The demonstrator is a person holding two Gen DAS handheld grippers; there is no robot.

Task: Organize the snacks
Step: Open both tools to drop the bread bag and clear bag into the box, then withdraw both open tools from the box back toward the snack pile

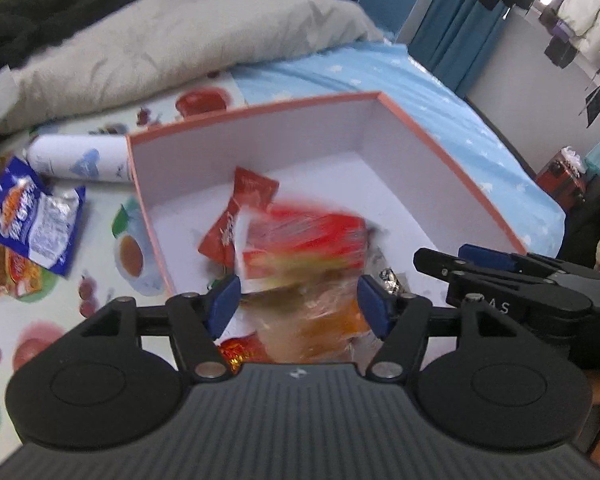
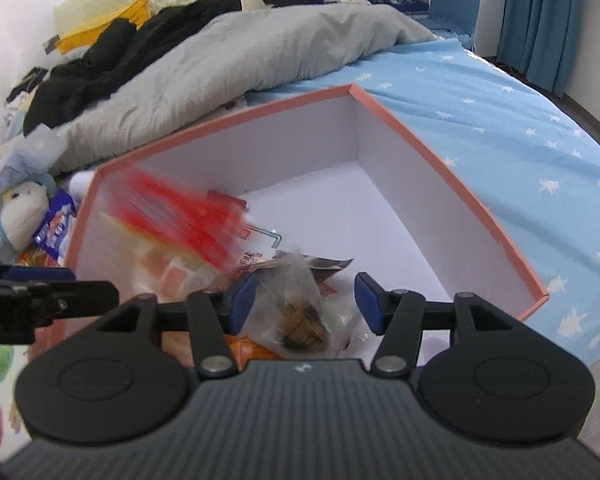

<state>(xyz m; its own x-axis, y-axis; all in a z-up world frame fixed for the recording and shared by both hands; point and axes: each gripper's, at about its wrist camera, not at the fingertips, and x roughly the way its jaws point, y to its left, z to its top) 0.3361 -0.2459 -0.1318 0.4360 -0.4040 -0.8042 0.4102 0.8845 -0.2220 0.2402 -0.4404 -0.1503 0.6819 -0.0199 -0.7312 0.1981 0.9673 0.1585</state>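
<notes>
A pink-rimmed white box (image 1: pixel 260 148) lies on the bed and also shows in the right wrist view (image 2: pixel 420 152). My left gripper (image 1: pixel 298 300) is open over its near part, with a blurred red and clear snack bag (image 1: pixel 304 248) just beyond the pads, in motion. The same bag shows blurred in the right wrist view (image 2: pixel 180 216). Small red packets (image 1: pixel 244 208) lie inside the box. My right gripper (image 2: pixel 304 300) is open above a clear bag with brown pieces (image 2: pixel 300 312) in the box.
A blue snack packet (image 1: pixel 32 220), an orange packet (image 1: pixel 16 272) and a white tube (image 1: pixel 80 158) lie left of the box on a fruit-print cloth. A grey duvet (image 2: pixel 240 60) is behind. A plush toy (image 2: pixel 16 208) sits at left.
</notes>
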